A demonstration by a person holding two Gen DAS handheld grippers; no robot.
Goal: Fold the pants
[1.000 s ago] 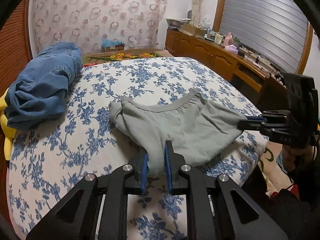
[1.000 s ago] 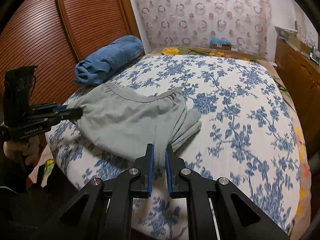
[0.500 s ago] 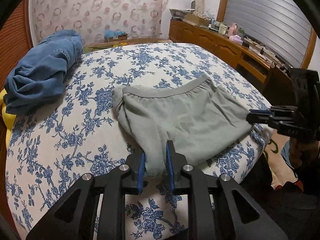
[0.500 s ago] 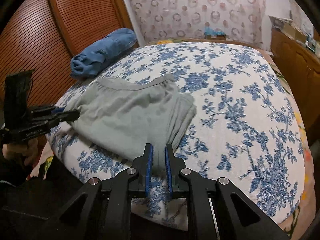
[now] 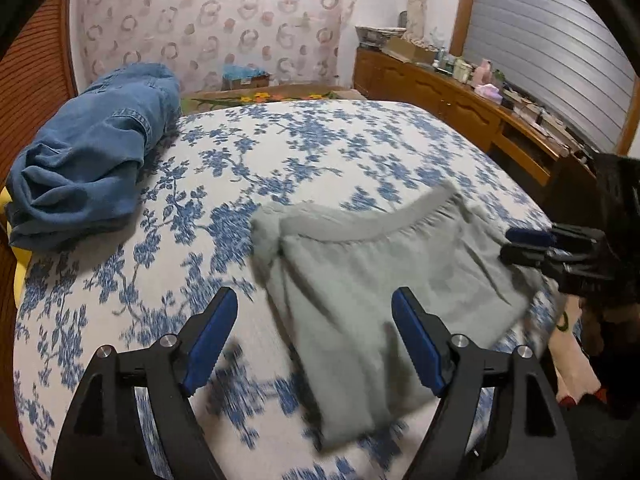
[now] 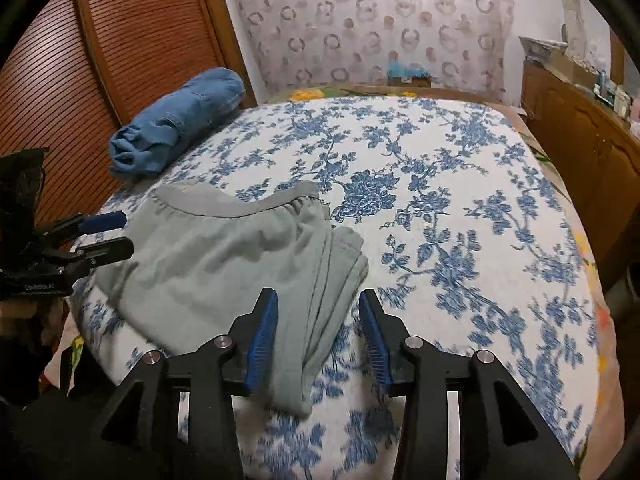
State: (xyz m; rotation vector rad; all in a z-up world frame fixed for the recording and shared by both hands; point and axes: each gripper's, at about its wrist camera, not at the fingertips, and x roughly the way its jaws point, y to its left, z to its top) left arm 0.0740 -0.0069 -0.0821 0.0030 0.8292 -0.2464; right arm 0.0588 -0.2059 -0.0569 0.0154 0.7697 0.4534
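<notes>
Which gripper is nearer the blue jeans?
Left. The left gripper stands at the gray pants' end facing the blue jeans; the right gripper is at the far end.

Black angular frames on left gripper (image 5: 312, 334) and right gripper (image 6: 318, 330), triangular cut-outs in the arms. Ribbed blue pads (image 6: 262, 338) inside; silver screw heads (image 5: 458, 340) at the joints
</notes>
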